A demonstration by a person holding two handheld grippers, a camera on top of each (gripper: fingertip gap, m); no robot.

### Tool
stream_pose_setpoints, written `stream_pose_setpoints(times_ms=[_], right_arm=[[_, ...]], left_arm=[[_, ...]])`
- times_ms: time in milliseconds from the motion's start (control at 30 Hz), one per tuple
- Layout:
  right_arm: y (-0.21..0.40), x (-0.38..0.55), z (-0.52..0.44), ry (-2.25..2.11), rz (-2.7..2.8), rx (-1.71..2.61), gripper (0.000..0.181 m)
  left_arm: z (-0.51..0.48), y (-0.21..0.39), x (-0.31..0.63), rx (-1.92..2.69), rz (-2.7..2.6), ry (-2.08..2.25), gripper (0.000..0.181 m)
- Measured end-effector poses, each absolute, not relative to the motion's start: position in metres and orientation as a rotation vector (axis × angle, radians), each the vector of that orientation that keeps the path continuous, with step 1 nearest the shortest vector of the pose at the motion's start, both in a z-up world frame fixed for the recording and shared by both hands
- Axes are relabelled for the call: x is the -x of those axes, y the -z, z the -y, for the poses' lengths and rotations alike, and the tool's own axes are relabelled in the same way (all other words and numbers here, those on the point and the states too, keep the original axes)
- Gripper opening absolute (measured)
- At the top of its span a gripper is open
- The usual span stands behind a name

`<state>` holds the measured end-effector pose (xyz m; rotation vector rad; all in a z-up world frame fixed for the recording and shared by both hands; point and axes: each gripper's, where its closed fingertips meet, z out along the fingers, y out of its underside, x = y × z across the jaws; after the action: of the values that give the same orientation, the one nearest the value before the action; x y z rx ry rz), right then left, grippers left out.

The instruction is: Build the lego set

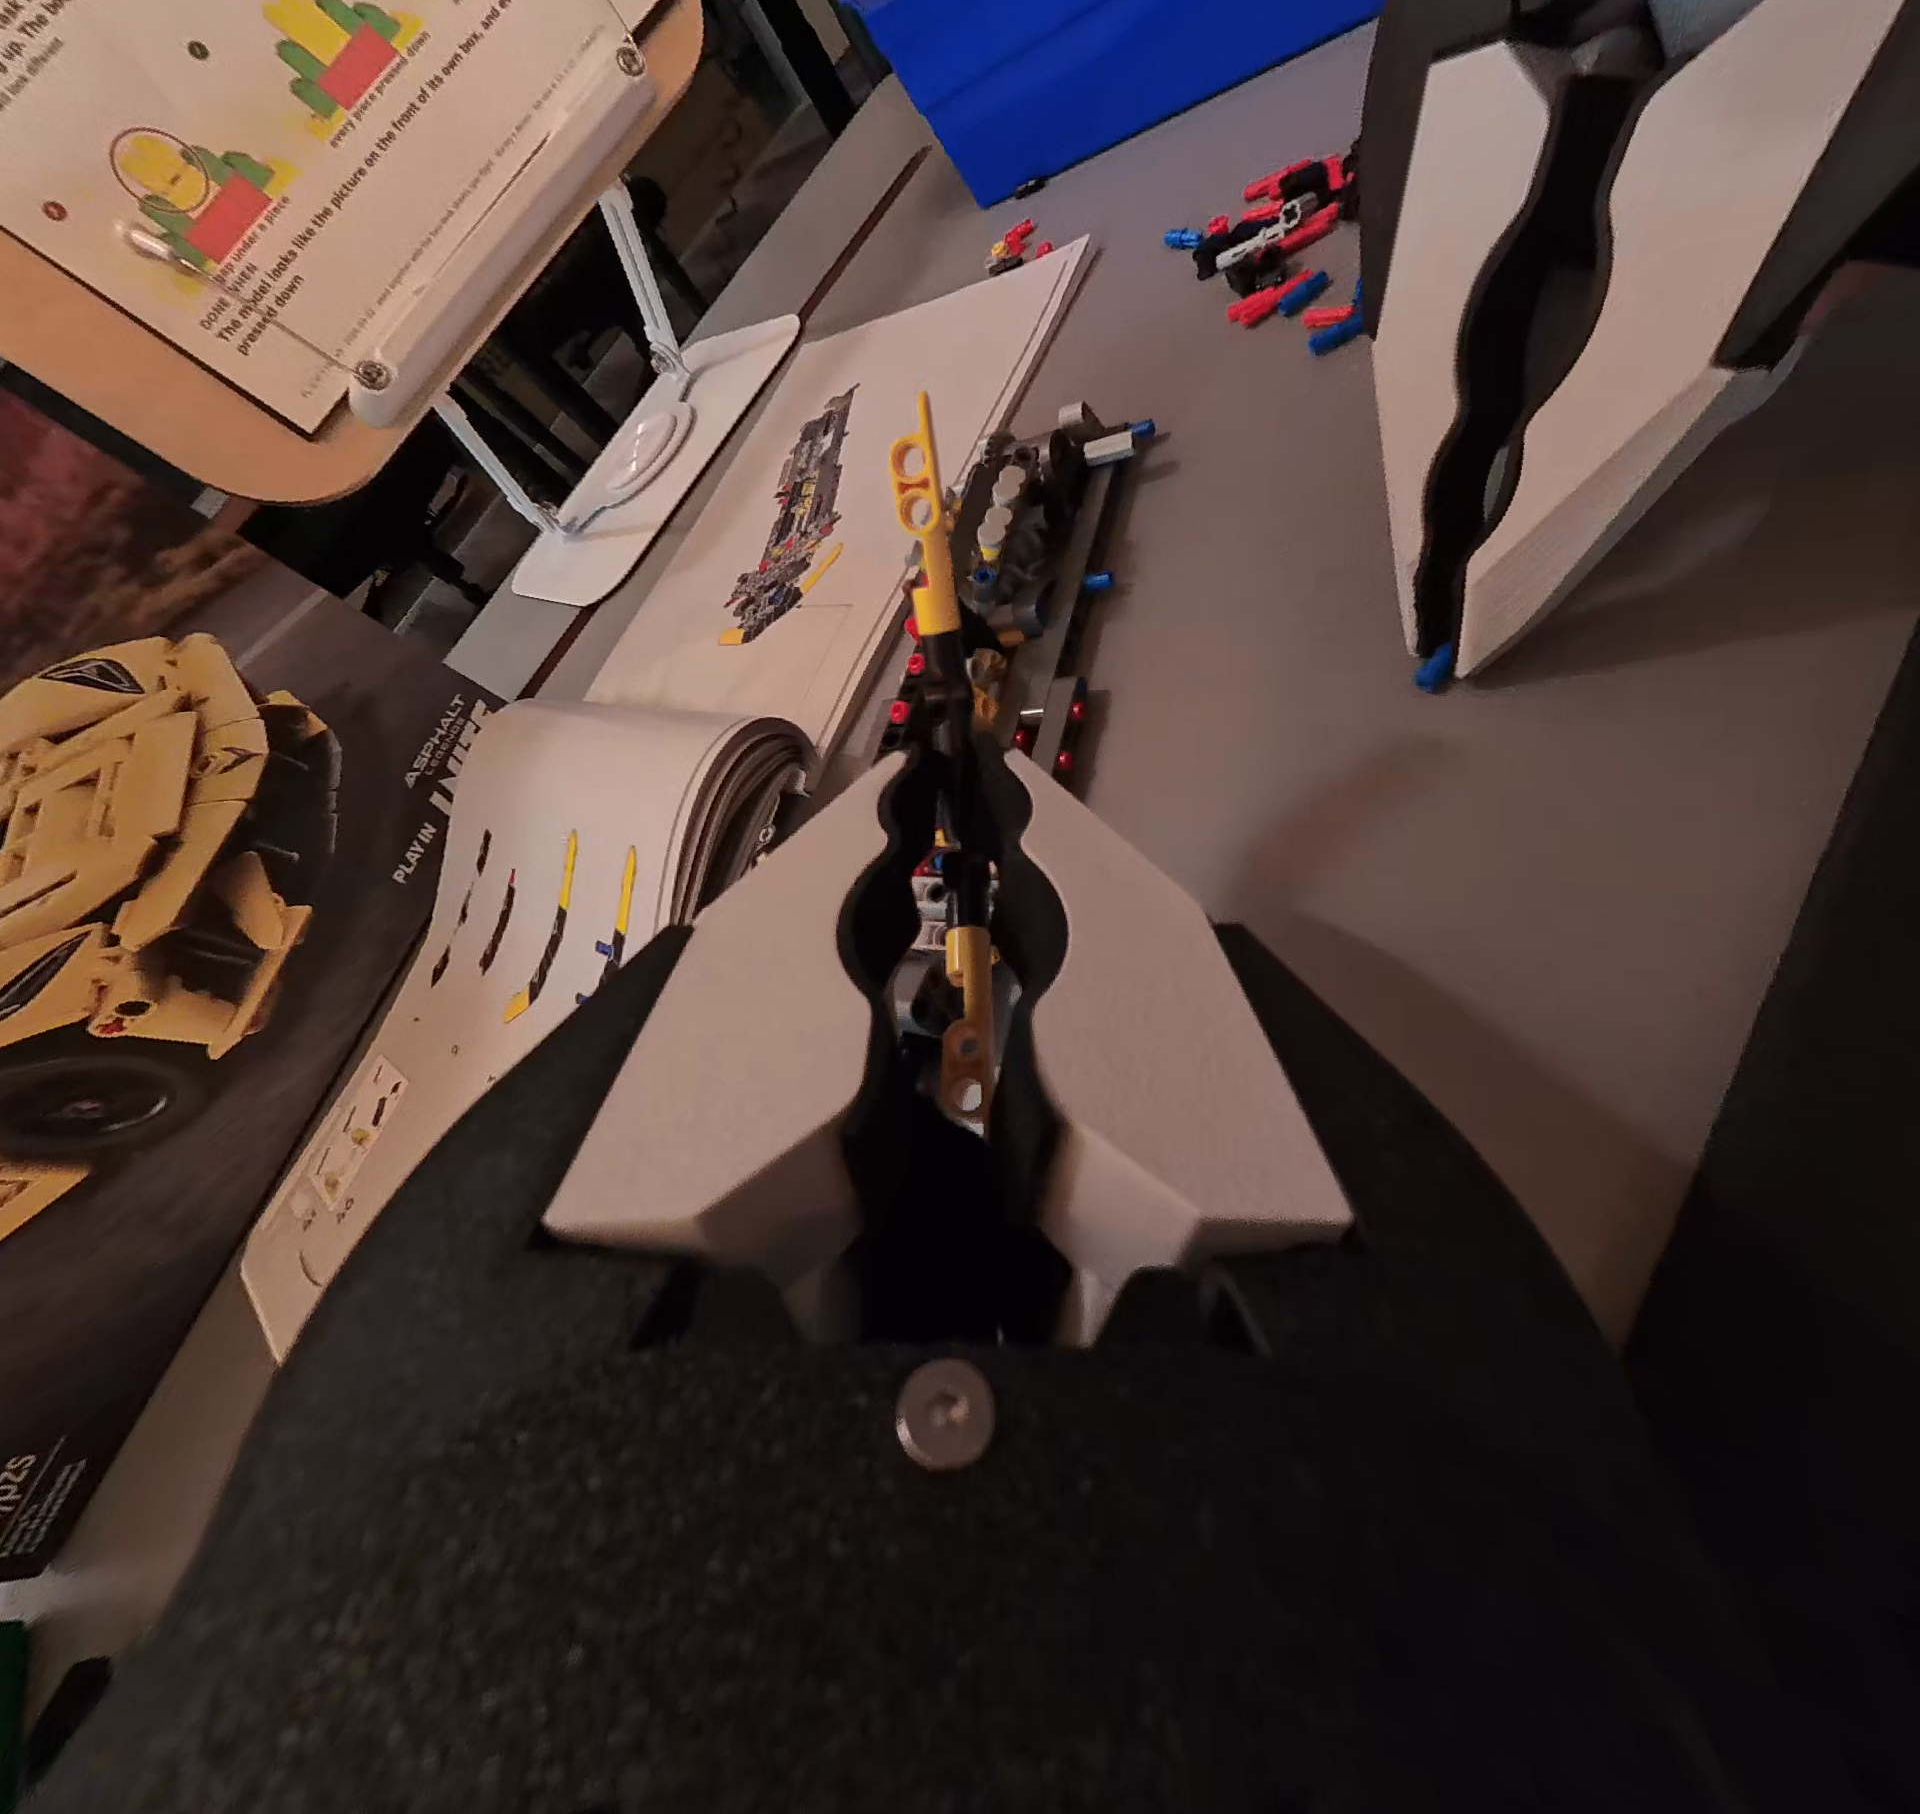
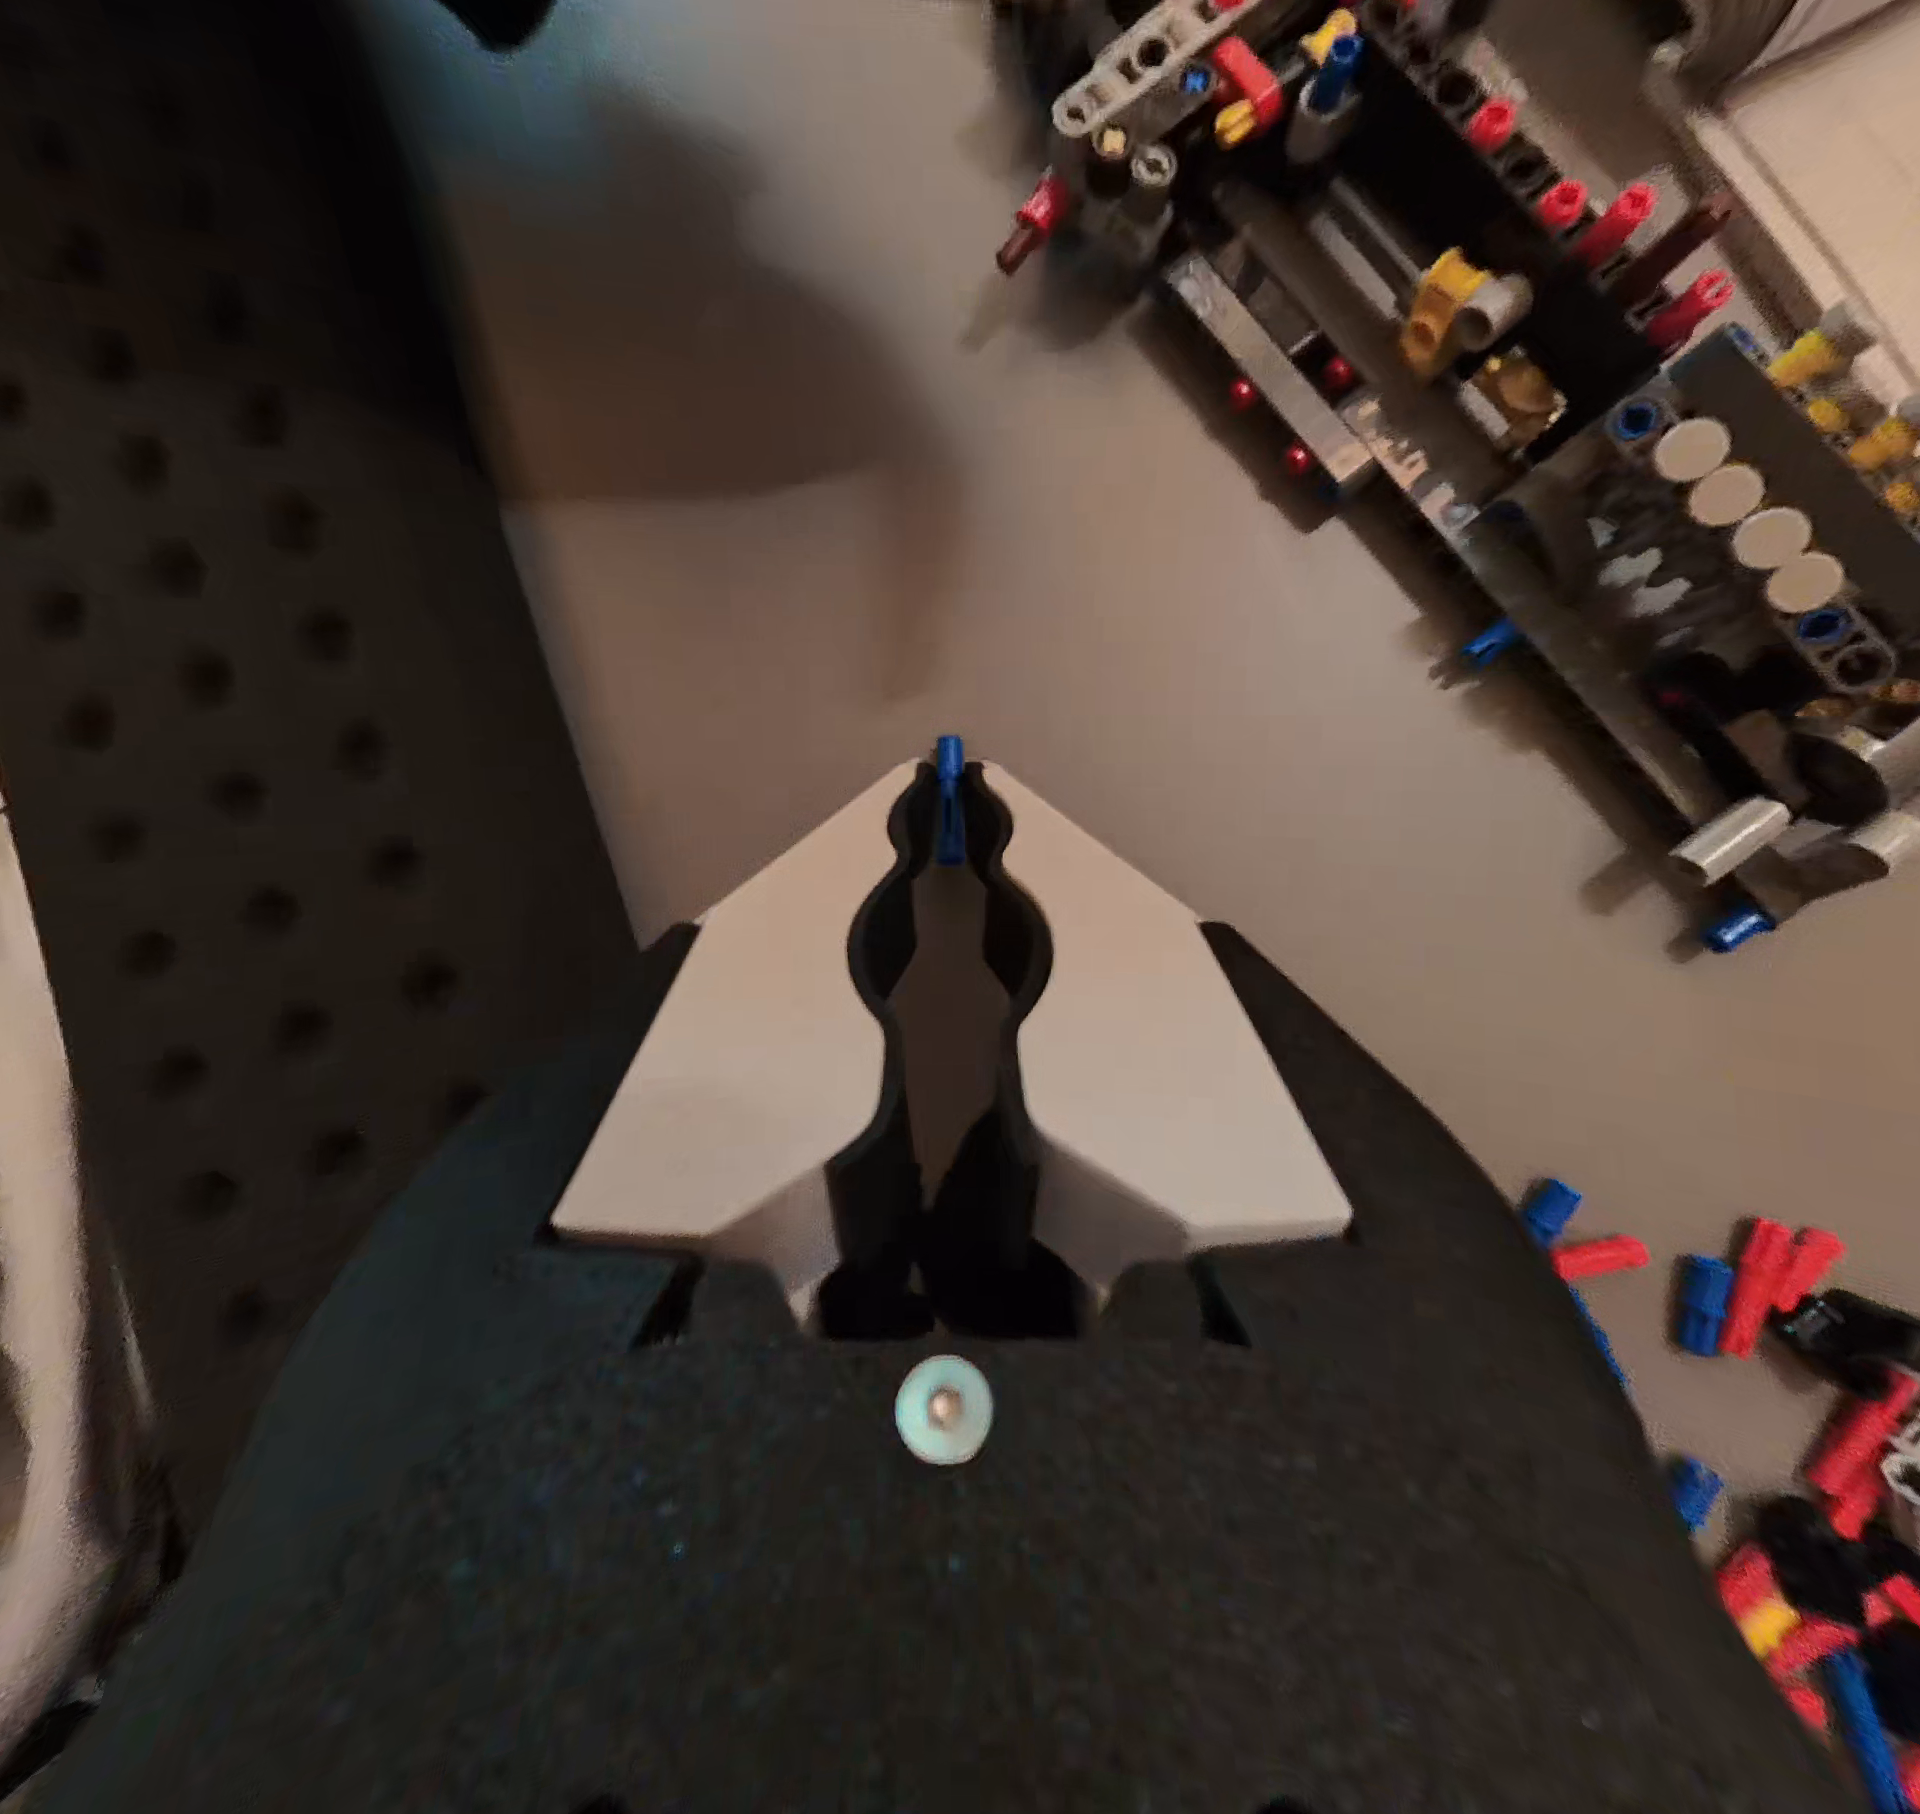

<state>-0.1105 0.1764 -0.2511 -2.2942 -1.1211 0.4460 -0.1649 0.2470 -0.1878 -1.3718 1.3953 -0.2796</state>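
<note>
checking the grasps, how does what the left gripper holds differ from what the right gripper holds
The left gripper is shut on a long yellow and black assembly that sticks far past its tips; the right gripper pinches a tiny blue pin that barely pokes out. The assembly is several joined pieces, the pin a single one. Both are clamped at the tips, above the table.

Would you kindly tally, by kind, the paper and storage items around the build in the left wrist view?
Open instruction booklet: 1
Set box: 1
Instruction sheet on a stand: 1
Blue bin: 1
Total: 4
</note>
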Motion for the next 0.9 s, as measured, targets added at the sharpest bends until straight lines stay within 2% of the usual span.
stream_pose_setpoints(times_ms=[400,600,667,800,900], right_arm=[[0.247,0.103,-0.170,-0.478,1.082,2.166,0.011],[0.251,0.104,-0.172,-0.464,1.063,2.176,0.004],[0.244,0.106,-0.169,-0.553,1.023,2.195,0.004],[0.197,0.121,-0.168,-0.716,0.917,2.034,0.003],[0.187,0.126,-0.163,-0.740,0.878,1.983,0.003]], left_arm=[[-0.236,0.199,0.161,1.340,-1.490,0.240,0.005],[-0.217,0.220,0.159,1.339,-1.667,0.245,0.006],[-0.204,0.213,0.159,1.398,-1.708,0.405,0.006],[-0.176,0.197,0.161,1.796,-1.672,1.078,0.005],[-0.159,0.202,0.167,2.045,-1.652,1.498,0.005]])
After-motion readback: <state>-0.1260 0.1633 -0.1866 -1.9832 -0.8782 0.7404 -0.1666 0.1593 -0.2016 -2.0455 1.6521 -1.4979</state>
